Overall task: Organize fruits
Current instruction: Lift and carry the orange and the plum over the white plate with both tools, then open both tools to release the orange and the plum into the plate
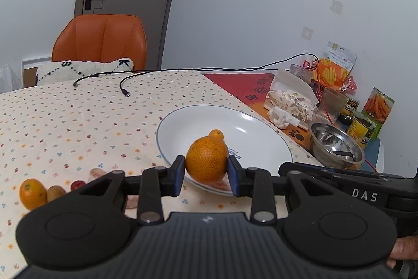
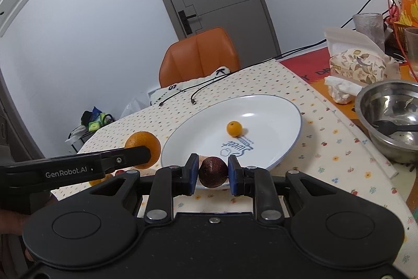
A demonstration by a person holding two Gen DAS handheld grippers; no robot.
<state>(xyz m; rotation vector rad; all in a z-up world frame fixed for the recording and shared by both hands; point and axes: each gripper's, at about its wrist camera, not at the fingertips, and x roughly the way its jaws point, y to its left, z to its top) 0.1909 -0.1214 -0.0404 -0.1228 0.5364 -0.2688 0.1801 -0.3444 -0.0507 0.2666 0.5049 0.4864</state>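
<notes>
My left gripper is shut on a large orange, held above the near rim of a white plate. A small orange lies on that plate. In the right wrist view my right gripper is shut on a dark purple round fruit just over the plate's near rim, and the small orange sits in the plate's middle. The left gripper's finger and its large orange show at the left of the plate. Another orange, a kiwi and a small red fruit lie on the tablecloth at the left.
A steel bowl with a dark utensil stands right of the plate. Snack bags, cans, glasses and a wrapped package crowd the right side by the wall. Black cables lie at the back. An orange chair stands behind the table.
</notes>
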